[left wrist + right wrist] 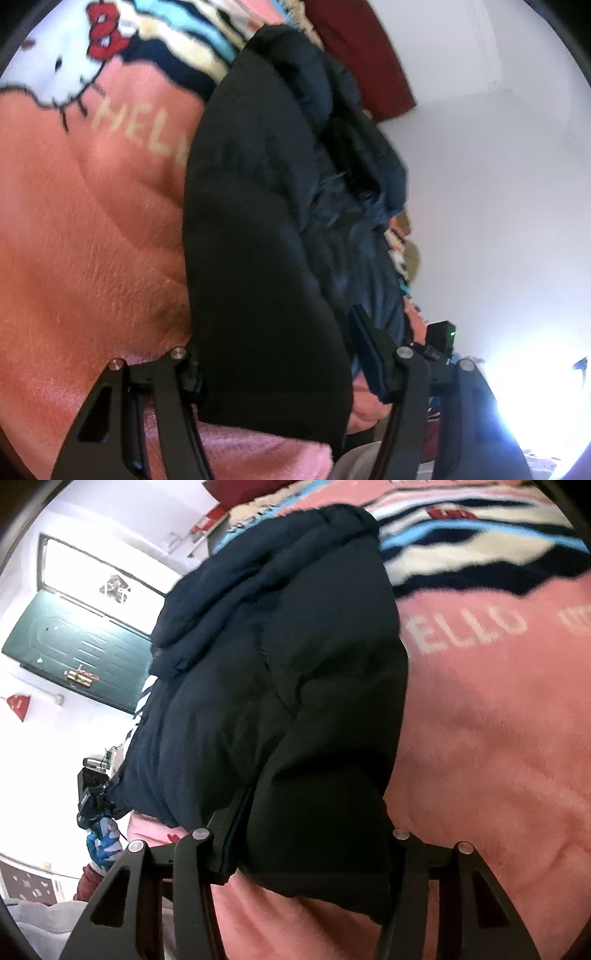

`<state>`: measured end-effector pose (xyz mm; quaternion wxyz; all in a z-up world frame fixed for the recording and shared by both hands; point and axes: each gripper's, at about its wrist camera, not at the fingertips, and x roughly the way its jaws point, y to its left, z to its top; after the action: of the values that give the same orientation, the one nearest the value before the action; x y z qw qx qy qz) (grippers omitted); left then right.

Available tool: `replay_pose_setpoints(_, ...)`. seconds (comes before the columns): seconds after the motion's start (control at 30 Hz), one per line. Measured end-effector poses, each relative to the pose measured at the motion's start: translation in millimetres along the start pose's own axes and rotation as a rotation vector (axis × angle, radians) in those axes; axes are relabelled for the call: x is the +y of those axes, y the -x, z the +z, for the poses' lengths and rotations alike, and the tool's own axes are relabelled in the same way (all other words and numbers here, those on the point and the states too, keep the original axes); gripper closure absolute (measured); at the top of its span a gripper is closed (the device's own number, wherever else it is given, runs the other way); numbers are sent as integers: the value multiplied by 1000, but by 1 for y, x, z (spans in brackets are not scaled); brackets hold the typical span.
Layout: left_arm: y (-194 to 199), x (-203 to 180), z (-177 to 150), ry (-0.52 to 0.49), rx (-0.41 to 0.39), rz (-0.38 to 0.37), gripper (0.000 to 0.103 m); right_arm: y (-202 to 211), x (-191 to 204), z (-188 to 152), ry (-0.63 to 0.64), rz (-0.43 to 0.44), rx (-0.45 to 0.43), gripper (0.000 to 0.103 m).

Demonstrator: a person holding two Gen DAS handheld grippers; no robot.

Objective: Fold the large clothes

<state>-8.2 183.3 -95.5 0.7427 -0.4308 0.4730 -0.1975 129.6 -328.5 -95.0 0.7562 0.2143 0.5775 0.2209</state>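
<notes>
With the jacket [258,229] bunched thick between both your left tongs [280,354] and right tongs [306,827] on the bed [498,738], each half-closed around its puffy hem, the slick padding could have slipped out mid-fold.

Your left gripper [280,373] has its left finger buried under the black jacket [258,229]; only the right finger [369,350] shows. On your right gripper [306,853] the jacket [280,686] covers the right finger, so you cannot tell whether the pads press. The blanket's [491,720] lettering runs under the jacket. Beyond it, the other gripper [92,790] is too small to read.
</notes>
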Motion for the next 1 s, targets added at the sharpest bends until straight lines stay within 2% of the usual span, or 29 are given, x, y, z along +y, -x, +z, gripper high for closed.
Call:
replay_pose_setpoints(0.1, -7, 0, -4, -3, 0, 13, 44, -11, -7, -1, -32, 14, 33, 48)
replay_pose_setpoints(0.17, -6, -1, -5, -3, -11, -1, 60, -10, -4, -1, -26, 14, 29, 50)
replay_pose_setpoints(0.2, -4, -2, -5, -5, -15, -10, 63, -10, -2, -1, -19, 13, 25, 53)
replay_pose_setpoints(0.27, -3, -7, -5, -20, -22, -11, 74, -8, 1, -1, -6, 18, 16, 66)
replay_pose_setpoints(0.37, -1, -19, -4, -49, -32, -14, 81, -2, 10, 0, 33, 20, -7, 77)
replay_pose_setpoints(0.53, 3, -47, 11, -99, -57, -28, 84, 6, 26, 5, 89, 42, -74, 82)
replay_pose_setpoints(0.73, 4, -86, 40, -118, -95, -109, 84, 25, 31, 20, 95, 106, -172, 84)
replay_pose_setpoints(0.87, 16, -103, 65, -110, -144, -163, 84, 42, 30, 35, 70, 171, -251, 85)
replay_pose_setpoints(1.0, 24, -114, 100, -54, -191, -241, 84, 64, 24, 63, 24, 265, -346, 85)
